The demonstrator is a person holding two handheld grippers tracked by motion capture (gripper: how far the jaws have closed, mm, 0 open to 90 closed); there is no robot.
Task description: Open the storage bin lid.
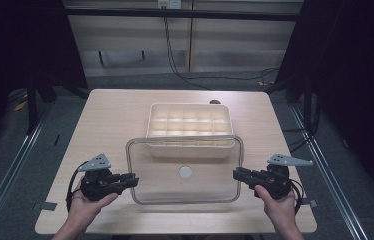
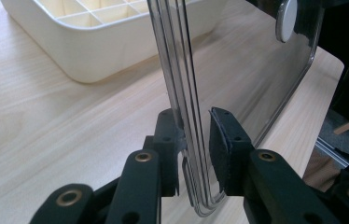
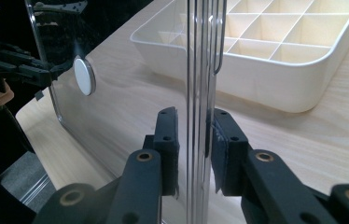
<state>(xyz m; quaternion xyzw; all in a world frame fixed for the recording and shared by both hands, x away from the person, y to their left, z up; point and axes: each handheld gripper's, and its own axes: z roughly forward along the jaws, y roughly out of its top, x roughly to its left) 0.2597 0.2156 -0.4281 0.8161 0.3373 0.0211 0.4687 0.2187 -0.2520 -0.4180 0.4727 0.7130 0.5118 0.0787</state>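
Note:
A clear rectangular lid (image 1: pixel 185 152) with a white round knob (image 1: pixel 185 172) hangs level just above the table, and its far edge overlaps the front of a cream compartment tray (image 1: pixel 190 120). My left gripper (image 1: pixel 135 180) is shut on the lid's left edge. My right gripper (image 1: pixel 236 174) is shut on its right edge. In the left gripper view the lid's rim (image 2: pixel 182 70) runs between the black pads (image 2: pixel 224 140), with the tray (image 2: pixel 93 51) beyond. In the right gripper view the rim (image 3: pixel 198 70) passes between the jaws, with the knob (image 3: pixel 84 76) to the left and the tray (image 3: pixel 266 70) to the right.
The light wooden table (image 1: pixel 110 115) has bare surface around the tray, whose compartments look empty. Beyond the table's far edge are dark floor, cables and metal rails. A small dark object (image 1: pixel 215 102) lies by the tray's back right corner.

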